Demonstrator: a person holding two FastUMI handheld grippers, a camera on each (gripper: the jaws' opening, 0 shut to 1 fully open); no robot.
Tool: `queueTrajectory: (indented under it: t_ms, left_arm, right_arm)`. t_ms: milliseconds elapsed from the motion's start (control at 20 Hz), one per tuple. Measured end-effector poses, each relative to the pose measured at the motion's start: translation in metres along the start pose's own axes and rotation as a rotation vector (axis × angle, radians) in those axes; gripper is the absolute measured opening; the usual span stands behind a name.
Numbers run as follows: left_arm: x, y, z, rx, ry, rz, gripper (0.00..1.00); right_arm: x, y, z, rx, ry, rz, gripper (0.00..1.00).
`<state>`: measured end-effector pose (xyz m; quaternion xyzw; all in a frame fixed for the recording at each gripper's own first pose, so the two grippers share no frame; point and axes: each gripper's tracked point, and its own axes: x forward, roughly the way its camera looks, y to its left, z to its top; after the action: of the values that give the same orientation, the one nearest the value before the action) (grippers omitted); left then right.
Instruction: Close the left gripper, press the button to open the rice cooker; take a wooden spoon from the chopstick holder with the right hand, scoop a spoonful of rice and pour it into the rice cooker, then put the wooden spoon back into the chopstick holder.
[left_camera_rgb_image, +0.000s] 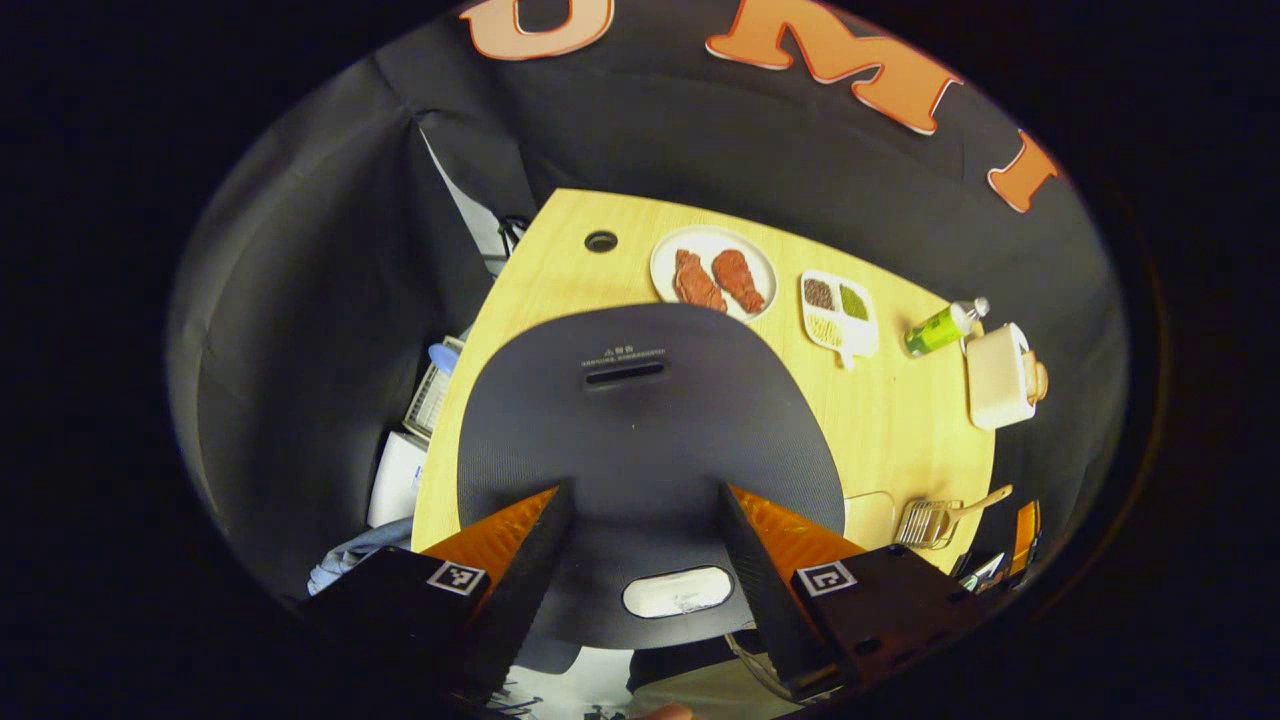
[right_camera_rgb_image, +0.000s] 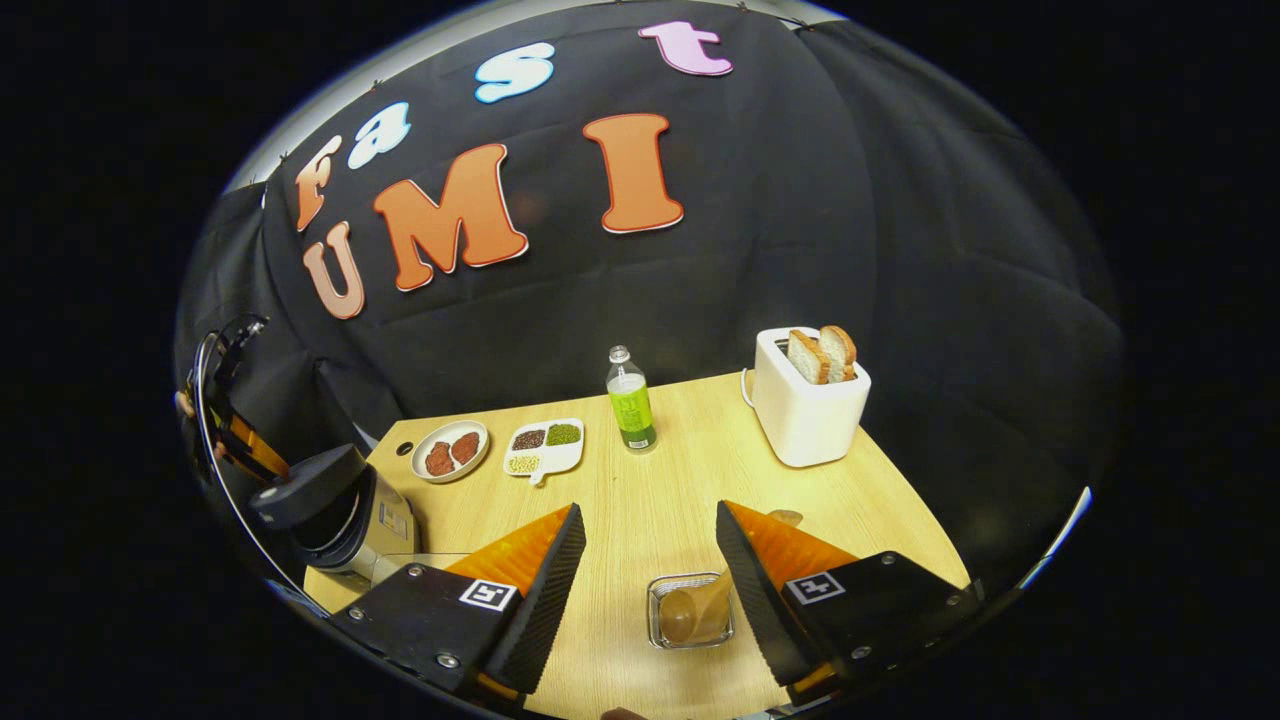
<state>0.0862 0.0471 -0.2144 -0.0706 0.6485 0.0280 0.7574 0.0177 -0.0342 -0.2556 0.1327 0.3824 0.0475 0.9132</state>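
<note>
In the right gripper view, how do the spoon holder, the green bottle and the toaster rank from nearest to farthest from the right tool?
1. Spoon holder, just ahead, by the right finger of the right tool.
2. Green bottle, mid-table, straight ahead.
3. Toaster, far right; close to the bottle's range, likely slightly farther.

Overhead light is falling evenly on the table (right_camera_rgb_image: 650, 520), which is showing bright and warm against the dim booth wall. Short, soft shadows are lying beside the toaster (right_camera_rgb_image: 808, 405) and bottle (right_camera_rgb_image: 630, 405). The cooker lid (left_camera_rgb_image: 640, 430) is reading matt, without glare. Fisheye distortion is bending the table edges and squeezing far objects; near fingers are appearing slightly soft, and the rims are darkening.
</note>
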Motion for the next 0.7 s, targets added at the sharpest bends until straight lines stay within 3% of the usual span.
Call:
queueTrajectory:
  t_ms: [200,400,500,550,650,700]
  left_arm:
    - [0.027,0.001,-0.019,0.01,0.084,0.033,0.96]
    - [0.03,0.004,-0.015,0.026,0.068,0.02,0.98]
    - [0.032,0.006,-0.014,0.022,0.061,0.015,0.93]
    - [0.032,0.005,-0.012,0.029,0.056,0.017,0.98]
    - [0.032,0.005,-0.013,0.024,0.06,0.02,0.98]
    - [0.033,0.006,-0.013,0.015,0.051,0.027,0.89]
  right_arm:
    - [0.001,0.007,0.002,-0.026,0.0,0.017,0.83]
    - [0.002,0.015,0.002,-0.035,0.007,0.032,0.83]
    - [0.002,0.018,0.003,-0.048,0.001,0.035,0.83]
    - [0.002,0.021,0.004,-0.048,-0.001,0.041,0.83]
    - [0.001,0.027,0.004,-0.048,0.001,0.051,0.83]
    - [0.001,0.03,0.005,-0.049,-0.004,0.053,0.83]
